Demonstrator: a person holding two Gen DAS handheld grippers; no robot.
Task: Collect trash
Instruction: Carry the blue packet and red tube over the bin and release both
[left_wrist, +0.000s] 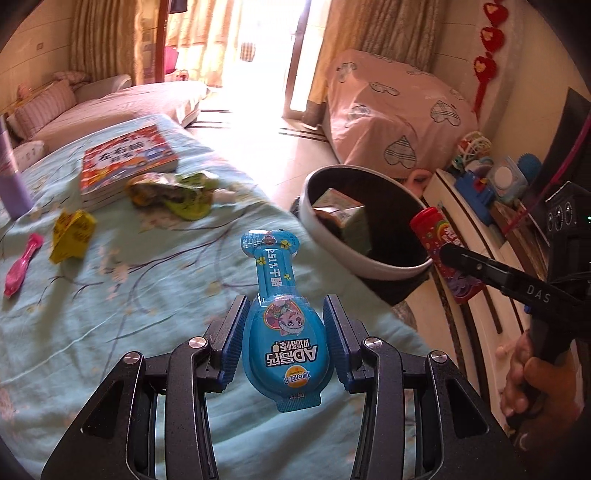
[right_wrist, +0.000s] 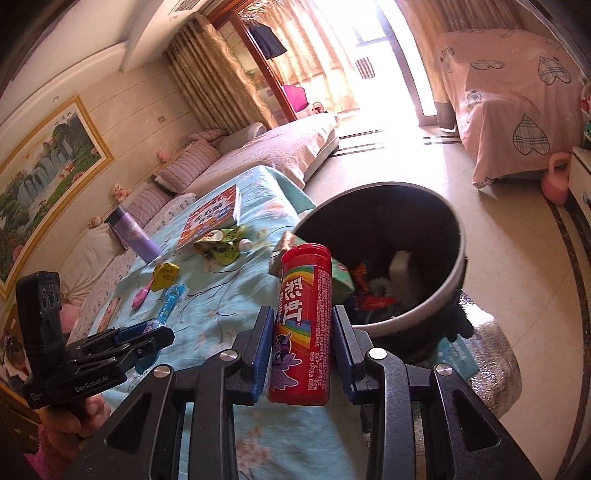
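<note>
Pink wrapper (left_wrist: 22, 264): lies at the far left of the light-blue bedspread (left_wrist: 147, 280).
Yellow wrapper (left_wrist: 72, 230): just beside the pink one.
Book (left_wrist: 127, 162): behind, with the green wrapper (left_wrist: 177, 194) touching its near edge.
Left gripper (left_wrist: 286, 332): jaws pinching the blue snack packet (left_wrist: 284, 332) above the bedspread.
Trash bin (left_wrist: 321, 229): beside the bed, cartons inside.
Right gripper (right_wrist: 301, 338): jaws pinching the red candy tube (right_wrist: 303, 328), upright, near the bin rim.
</note>
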